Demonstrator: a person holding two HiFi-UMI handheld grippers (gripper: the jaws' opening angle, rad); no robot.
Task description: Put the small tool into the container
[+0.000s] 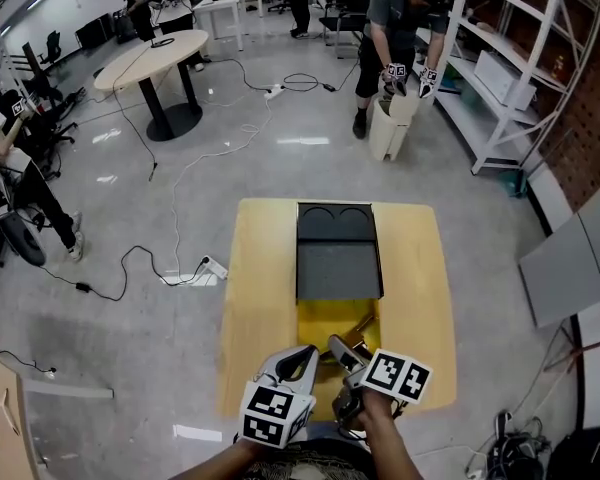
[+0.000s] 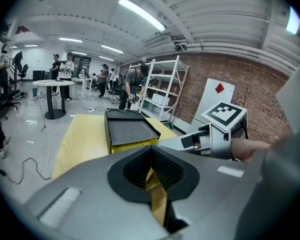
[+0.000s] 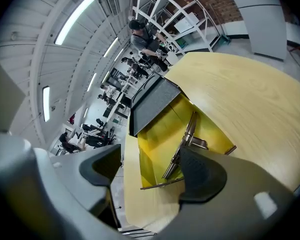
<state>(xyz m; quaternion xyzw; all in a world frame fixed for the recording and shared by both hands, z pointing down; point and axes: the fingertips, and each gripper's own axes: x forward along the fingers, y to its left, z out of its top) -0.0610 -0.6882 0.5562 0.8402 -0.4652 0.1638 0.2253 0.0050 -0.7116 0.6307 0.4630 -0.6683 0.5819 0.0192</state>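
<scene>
Table point(image 1: 420, 268) carries the container point(image 1: 312, 320), its black lid point(image 1: 338, 268) over the far half so the yellow near half is open. Left gripper point(image 2: 151, 171) is pinched on the container's yellow wall, probably to steady it. Right gripper point(image 3: 150, 171) hangs above with jaws spread wide and nothing between them; tool point(image 3: 184, 143) lies on the container floor, so it looks delivered.

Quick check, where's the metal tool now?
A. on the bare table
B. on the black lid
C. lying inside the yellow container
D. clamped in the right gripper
C: the tool lies inside the yellow container; the right gripper is open and empty.
</scene>
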